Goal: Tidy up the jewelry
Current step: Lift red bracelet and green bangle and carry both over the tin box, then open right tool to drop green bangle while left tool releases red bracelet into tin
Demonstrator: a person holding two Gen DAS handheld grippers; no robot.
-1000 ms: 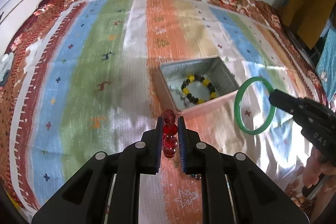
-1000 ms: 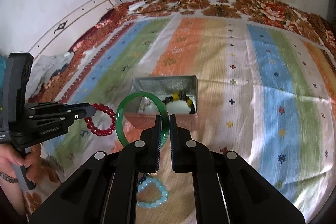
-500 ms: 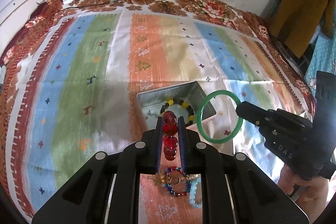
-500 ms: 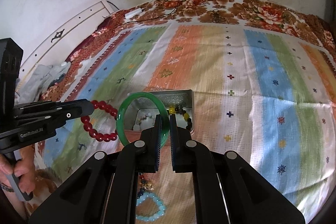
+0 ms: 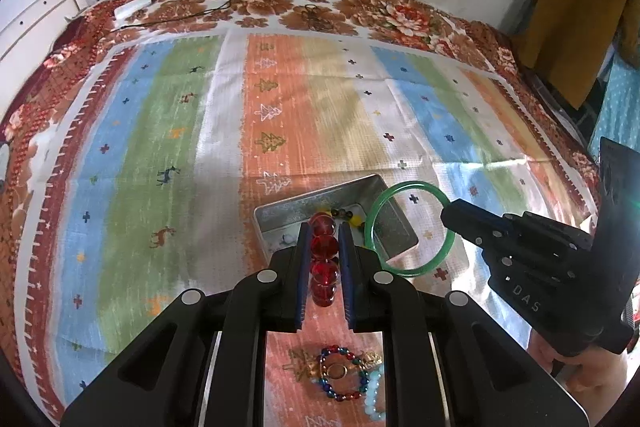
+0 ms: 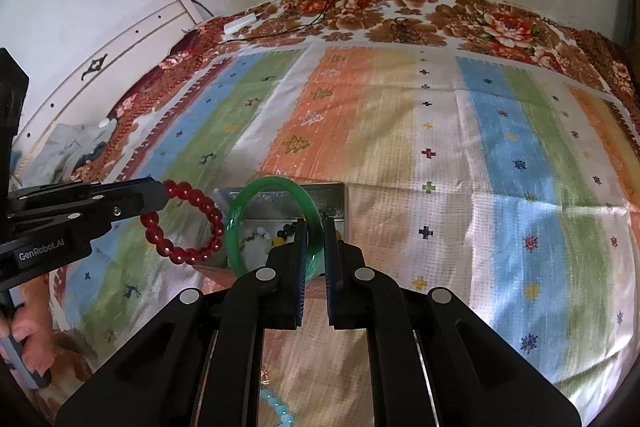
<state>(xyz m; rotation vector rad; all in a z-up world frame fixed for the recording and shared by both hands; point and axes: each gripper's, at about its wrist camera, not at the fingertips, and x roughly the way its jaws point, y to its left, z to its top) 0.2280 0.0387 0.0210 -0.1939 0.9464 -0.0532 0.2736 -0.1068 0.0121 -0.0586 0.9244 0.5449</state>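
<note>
My left gripper [image 5: 323, 231] is shut on a red bead bracelet [image 5: 325, 259], held above the near edge of a grey metal box [image 5: 384, 215]. From the right wrist view, the same bracelet [image 6: 184, 227] hangs from the left gripper [image 6: 158, 193]. My right gripper [image 6: 316, 227] is shut on a green bangle [image 6: 240, 223], held upright over the box [image 6: 340, 195]. The bangle [image 5: 408, 227] also shows in the left wrist view, at the box's right side. A black-and-yellow bead bracelet [image 5: 348, 215] lies inside the box.
A striped cloth [image 5: 160, 147] covers the bed. Loose jewelry lies near me: a multicolour bead bracelet [image 5: 342, 373], gold pieces and a pale blue bead bracelet [image 6: 276, 405]. A white power strip [image 5: 132, 6] with cables lies at the far edge. An orange garment [image 5: 576, 15] hangs right.
Both grippers have risen and pulled back toward me with their bracelets. The box now appears lower and closer, and the loose jewelry below has come into view.
</note>
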